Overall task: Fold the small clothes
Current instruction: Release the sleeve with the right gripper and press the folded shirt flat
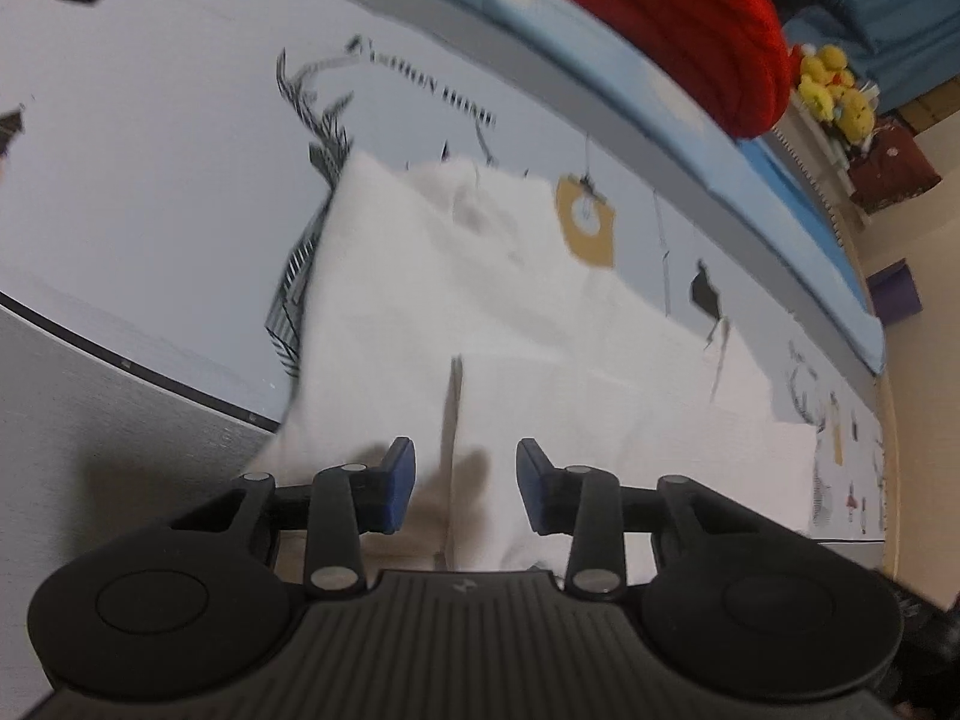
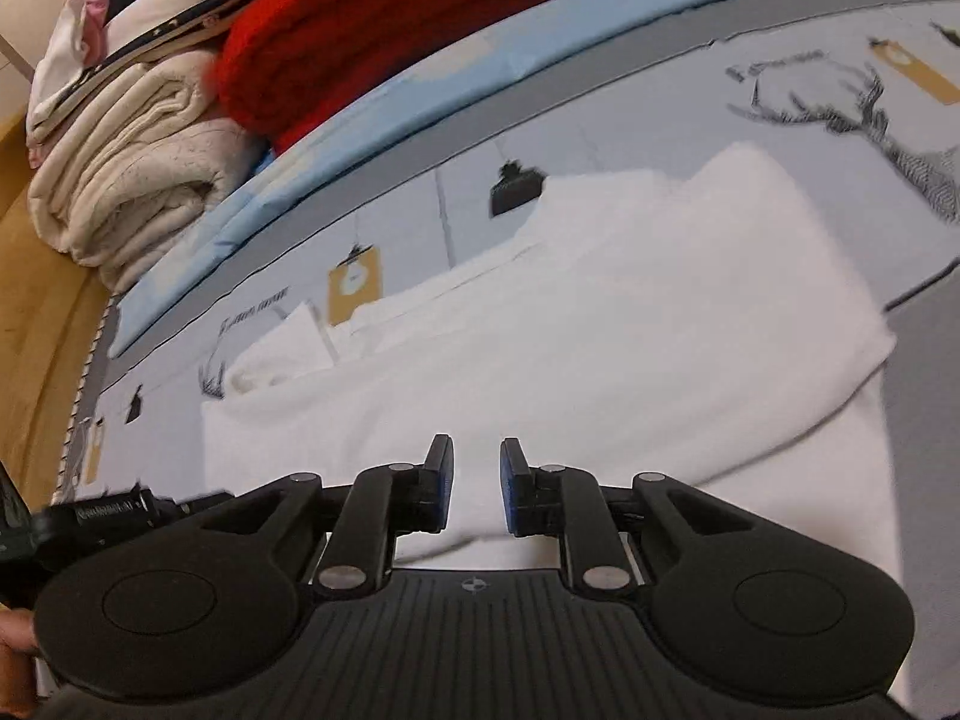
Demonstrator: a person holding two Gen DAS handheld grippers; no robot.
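My left gripper (image 1: 465, 483) hangs over the near end of the white garment (image 1: 456, 300), fingers parted, nothing pinched; the soft cloth passes beneath the gap. From this side I see a seam line running down the fabric and yellow plush toys (image 1: 837, 90) at the far edge. My right gripper (image 2: 475, 483) stands released too, fingers a narrow gap apart above the same garment (image 2: 540, 330), which lies partly folded on the printed pale sheet (image 2: 630, 114). Only this view shows the rolled cream blanket (image 2: 126, 180) beside the ribbed red knit (image 2: 372, 24).
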